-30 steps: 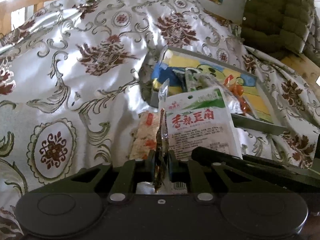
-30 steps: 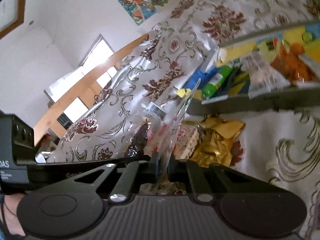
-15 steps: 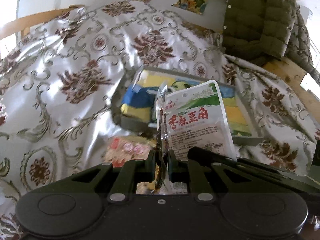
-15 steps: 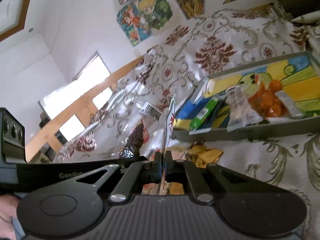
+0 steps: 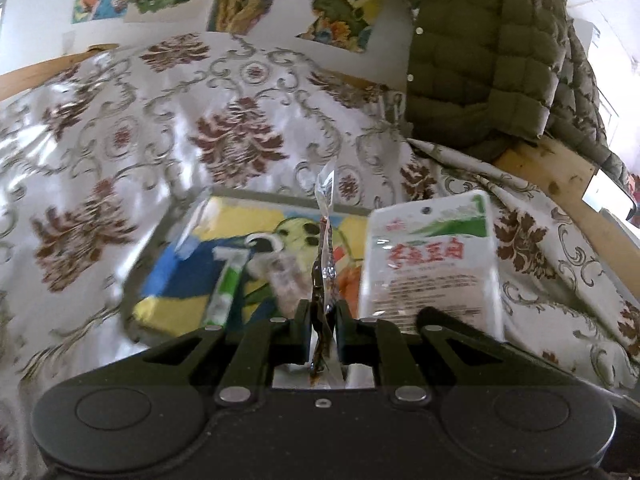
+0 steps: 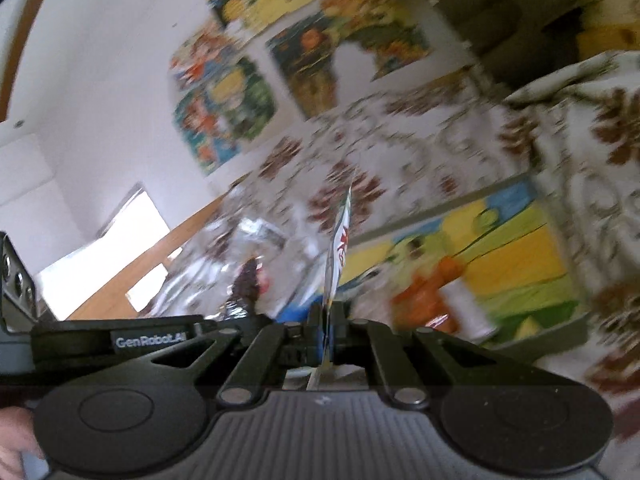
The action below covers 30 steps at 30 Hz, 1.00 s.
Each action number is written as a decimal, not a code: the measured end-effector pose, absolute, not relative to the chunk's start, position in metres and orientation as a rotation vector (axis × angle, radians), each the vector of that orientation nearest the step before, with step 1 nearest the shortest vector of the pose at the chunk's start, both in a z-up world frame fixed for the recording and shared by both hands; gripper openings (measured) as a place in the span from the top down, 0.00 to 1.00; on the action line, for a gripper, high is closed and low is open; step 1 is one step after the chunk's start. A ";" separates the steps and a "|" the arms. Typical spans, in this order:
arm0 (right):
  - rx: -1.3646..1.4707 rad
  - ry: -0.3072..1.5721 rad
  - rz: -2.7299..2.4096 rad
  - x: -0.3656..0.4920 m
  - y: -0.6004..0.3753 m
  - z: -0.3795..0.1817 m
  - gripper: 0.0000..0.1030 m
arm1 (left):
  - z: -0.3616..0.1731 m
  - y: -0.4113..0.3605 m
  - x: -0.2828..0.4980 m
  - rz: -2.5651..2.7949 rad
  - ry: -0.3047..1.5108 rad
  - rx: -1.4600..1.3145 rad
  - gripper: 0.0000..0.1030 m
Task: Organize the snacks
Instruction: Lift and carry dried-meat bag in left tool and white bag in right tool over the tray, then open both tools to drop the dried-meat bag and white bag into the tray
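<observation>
The left claw (image 5: 322, 316) is clamped on a clear snack packet (image 5: 325, 240) held edge-on above the cartoon-printed tray (image 5: 192, 280). The right claw (image 6: 327, 320) pinches a white-and-green pouch (image 5: 432, 264), also over that tray.

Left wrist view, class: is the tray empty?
No, the tray already holds a green tube-shaped packet and other wrapped snacks on its cartoon-printed floor.

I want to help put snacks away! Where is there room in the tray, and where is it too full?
In the tray, the blue and yellow patch left of the green tube looks bare, and so does the yellow stretch along the far rim. The middle is crowded: the tube, a clear packet and orange snacks lie close together there.
</observation>
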State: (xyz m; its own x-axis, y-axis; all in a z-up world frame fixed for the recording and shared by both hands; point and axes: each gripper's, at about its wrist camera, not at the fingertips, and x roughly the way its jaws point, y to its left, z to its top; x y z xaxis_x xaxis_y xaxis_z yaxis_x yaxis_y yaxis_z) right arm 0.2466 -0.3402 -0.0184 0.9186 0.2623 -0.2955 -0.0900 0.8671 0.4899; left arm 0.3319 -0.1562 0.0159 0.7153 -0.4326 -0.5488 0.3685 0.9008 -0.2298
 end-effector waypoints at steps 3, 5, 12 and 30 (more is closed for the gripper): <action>0.491 0.340 0.115 0.254 -0.363 -0.020 0.97 | 0.011 -0.180 0.351 -0.472 0.625 -0.088 0.88; 0.482 0.328 0.066 0.260 -0.376 -0.021 0.97 | 0.006 -0.195 0.361 -0.495 0.620 -0.073 0.88; 0.408 0.313 -0.071 0.271 -0.400 -0.028 0.97 | -0.017 -0.232 0.393 -0.554 0.637 -0.043 0.88; 0.406 0.421 -0.097 0.288 -0.410 -0.054 0.94 | -0.046 -0.243 0.419 -0.573 0.729 -0.089 0.88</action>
State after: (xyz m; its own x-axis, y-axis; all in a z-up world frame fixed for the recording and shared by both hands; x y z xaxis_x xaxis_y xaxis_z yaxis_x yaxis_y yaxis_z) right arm 0.2877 -0.4105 -0.0544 0.9095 -0.0084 -0.4156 0.1743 0.9154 0.3629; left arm 0.4194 -0.2426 -0.0457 0.6001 -0.5236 -0.6048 0.4634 0.8438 -0.2708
